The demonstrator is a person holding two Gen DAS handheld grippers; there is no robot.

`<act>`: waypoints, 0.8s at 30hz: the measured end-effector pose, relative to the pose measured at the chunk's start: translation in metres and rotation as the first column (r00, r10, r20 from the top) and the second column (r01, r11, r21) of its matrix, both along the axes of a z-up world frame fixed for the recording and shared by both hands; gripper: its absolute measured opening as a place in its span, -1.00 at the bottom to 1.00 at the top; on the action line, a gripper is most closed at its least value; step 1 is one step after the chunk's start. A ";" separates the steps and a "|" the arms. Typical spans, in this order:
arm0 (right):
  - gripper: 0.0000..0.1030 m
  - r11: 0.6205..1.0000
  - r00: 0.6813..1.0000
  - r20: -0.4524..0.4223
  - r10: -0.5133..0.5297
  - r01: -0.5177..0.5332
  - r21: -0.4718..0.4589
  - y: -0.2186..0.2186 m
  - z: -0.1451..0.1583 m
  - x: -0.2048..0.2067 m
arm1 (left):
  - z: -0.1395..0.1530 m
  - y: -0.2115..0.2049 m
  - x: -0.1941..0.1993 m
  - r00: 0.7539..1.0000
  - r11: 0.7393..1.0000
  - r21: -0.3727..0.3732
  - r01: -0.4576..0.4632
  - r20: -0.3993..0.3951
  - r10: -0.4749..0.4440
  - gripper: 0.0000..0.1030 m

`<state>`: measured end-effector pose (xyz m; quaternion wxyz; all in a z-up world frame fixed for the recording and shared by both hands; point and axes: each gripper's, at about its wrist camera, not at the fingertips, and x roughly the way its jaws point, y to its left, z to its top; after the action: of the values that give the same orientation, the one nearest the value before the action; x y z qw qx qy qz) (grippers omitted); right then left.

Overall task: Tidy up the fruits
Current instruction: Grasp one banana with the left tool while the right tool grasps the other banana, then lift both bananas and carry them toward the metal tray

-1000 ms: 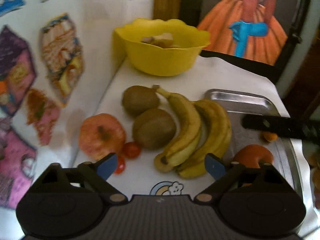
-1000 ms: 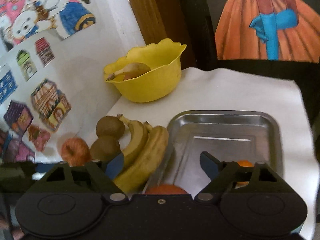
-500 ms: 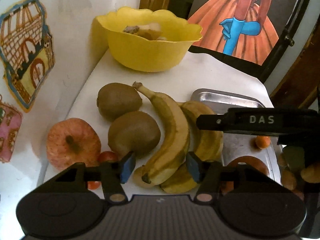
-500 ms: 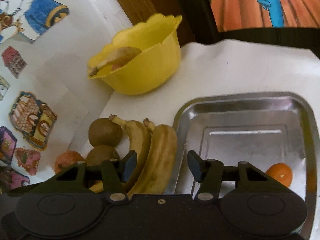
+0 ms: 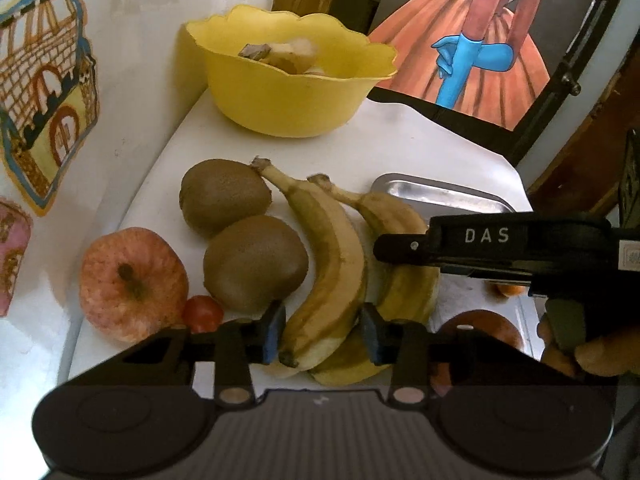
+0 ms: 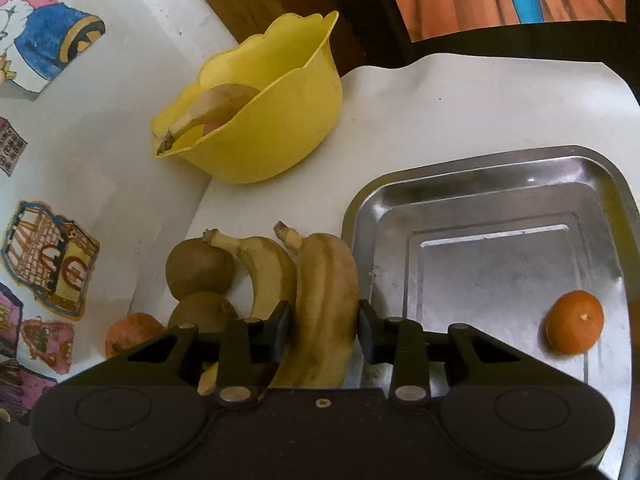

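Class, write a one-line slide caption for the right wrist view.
Right gripper closing on a banana beside the steel tray.

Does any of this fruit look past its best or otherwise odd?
Yes. The two bananas beside the metal tray are browning along their ridges. The apple looks mottled. Nothing is spilled.

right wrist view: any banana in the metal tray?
No. The tray holds only a small orange; both loose bananas lie on the white surface to the left of it.
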<state>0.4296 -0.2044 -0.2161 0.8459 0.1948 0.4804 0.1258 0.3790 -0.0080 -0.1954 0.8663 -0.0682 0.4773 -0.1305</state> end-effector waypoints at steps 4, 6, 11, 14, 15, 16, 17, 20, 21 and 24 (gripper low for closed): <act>-0.34 1.000 1.000 0.006 0.023 -0.023 0.009 0.000 0.008 -0.009 | 0.004 0.003 -0.013 1.000 1.000 -0.011 0.000 -0.004 0.000 -0.24; -0.34 0.999 0.999 0.008 0.043 -0.043 0.005 0.003 0.012 -0.016 | 0.004 0.006 -0.022 1.000 1.000 -0.018 -0.001 -0.008 0.000 -0.25; -0.34 0.995 0.995 -0.012 0.095 -0.095 0.013 0.011 0.018 -0.041 | 0.006 0.017 -0.048 1.000 1.000 -0.027 0.005 -0.029 -0.006 -0.24; -0.34 0.990 0.990 -0.020 0.140 -0.139 0.017 0.018 0.020 -0.058 | 0.008 0.022 -0.064 0.999 1.000 -0.020 0.005 -0.044 -0.006 -0.24; -0.34 0.988 0.987 -0.032 0.156 -0.156 0.022 0.021 0.020 -0.064 | 0.009 0.023 -0.069 0.999 1.000 -0.017 0.001 -0.047 -0.002 -0.24; -0.34 0.986 0.985 -0.040 0.166 -0.166 0.022 0.024 0.019 -0.068 | 0.010 0.024 -0.075 0.999 1.000 -0.012 -0.003 -0.047 0.003 -0.24; -0.34 0.984 0.983 -0.043 0.176 -0.175 0.018 0.027 0.021 -0.073 | 0.011 0.025 -0.080 0.999 1.000 -0.010 -0.006 -0.048 0.006 -0.24; -0.34 0.979 0.977 -0.061 0.202 -0.200 0.034 0.030 0.023 -0.087 | 0.010 0.031 -0.097 0.998 1.000 -0.016 -0.018 -0.066 0.017 -0.26; -0.34 0.977 0.975 -0.069 0.212 -0.210 0.037 0.031 0.023 -0.093 | 0.010 0.033 -0.104 0.997 1.000 -0.019 -0.018 -0.071 0.016 -0.27; -0.34 0.973 0.969 -0.091 0.229 -0.226 0.044 0.033 0.025 -0.109 | 0.005 0.043 -0.124 0.997 0.998 -0.060 -0.026 -0.075 0.021 -0.28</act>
<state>0.3206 -0.1716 -0.1916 0.7985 0.1581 0.5374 0.2206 0.2553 0.0353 -0.1899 0.8468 -0.1051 0.5043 -0.1321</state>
